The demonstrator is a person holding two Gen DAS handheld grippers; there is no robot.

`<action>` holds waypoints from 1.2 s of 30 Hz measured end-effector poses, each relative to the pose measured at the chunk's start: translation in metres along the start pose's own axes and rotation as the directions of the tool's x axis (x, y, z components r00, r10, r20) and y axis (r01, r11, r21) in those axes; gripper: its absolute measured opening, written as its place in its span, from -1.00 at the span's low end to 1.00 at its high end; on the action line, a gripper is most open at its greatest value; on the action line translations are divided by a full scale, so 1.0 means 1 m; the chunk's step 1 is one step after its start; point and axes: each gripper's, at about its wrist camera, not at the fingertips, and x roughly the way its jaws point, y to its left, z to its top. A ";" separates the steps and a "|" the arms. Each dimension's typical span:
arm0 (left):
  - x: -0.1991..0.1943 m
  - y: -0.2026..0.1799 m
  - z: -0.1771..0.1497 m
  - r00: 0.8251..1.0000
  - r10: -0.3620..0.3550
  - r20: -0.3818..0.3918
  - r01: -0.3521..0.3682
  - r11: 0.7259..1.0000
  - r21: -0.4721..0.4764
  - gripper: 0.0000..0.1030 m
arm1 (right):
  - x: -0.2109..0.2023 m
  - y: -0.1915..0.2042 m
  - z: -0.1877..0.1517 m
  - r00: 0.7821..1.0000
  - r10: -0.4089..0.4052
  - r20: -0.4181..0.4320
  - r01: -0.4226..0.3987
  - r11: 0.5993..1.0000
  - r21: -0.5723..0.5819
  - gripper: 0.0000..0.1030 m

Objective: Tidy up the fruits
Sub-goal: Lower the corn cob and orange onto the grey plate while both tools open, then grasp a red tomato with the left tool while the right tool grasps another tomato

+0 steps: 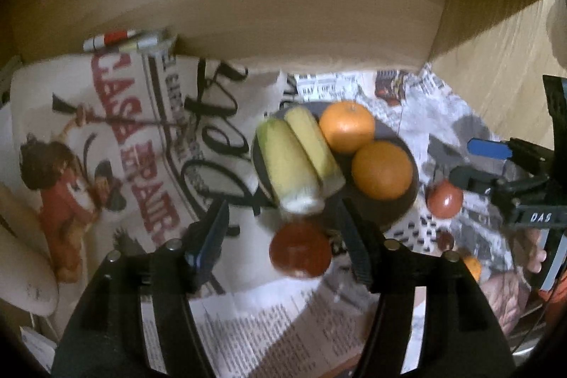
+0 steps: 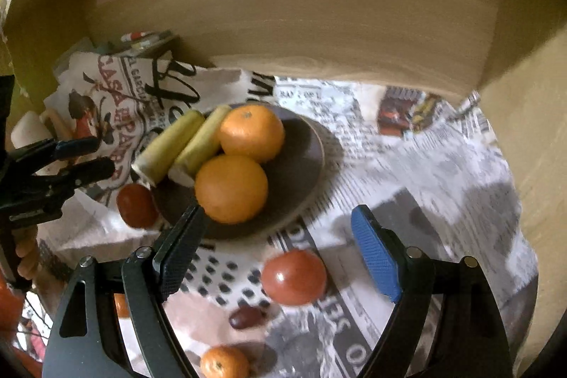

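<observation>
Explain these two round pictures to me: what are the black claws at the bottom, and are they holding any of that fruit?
No robot here: a person holds a two-finger gripper in each hand, with a wide-angle camera on each. One picture looks along the left gripper, the other along the right gripper; each also shows the other gripper at its edge. On the newspaper-covered surface a dark plate carries two oranges and two pale yellow-green pieces, perhaps corn. Off the plate lie two tomatoes, one by each gripper, a small dark fruit and a small orange. Both grippers are open and hold nothing; a tomato sits between each one's fingers, ungripped.
</observation>
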 end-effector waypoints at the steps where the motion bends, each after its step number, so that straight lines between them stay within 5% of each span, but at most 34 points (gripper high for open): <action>1: 0.002 0.001 -0.004 1.000 -0.003 -0.014 0.003 1.000 -0.003 0.23 | 0.000 -0.001 -0.003 1.000 -0.002 -0.005 0.002 1.000 0.005 0.59; 14: 0.033 -0.008 -0.031 0.992 -0.036 -0.118 0.035 0.999 -0.015 0.23 | 0.017 -0.011 -0.033 0.996 0.002 -0.093 0.001 0.999 0.032 0.57; 25: 0.051 -0.007 -0.028 0.987 -0.056 -0.154 0.051 0.998 -0.038 -0.05 | 0.034 -0.011 -0.034 0.992 0.013 -0.125 -0.011 1.000 0.017 -0.07; 36: 0.029 -0.002 -0.027 0.993 -0.066 -0.101 0.061 0.996 -0.058 -0.07 | 0.021 -0.010 -0.029 0.996 0.014 -0.088 -0.013 1.000 0.021 -0.11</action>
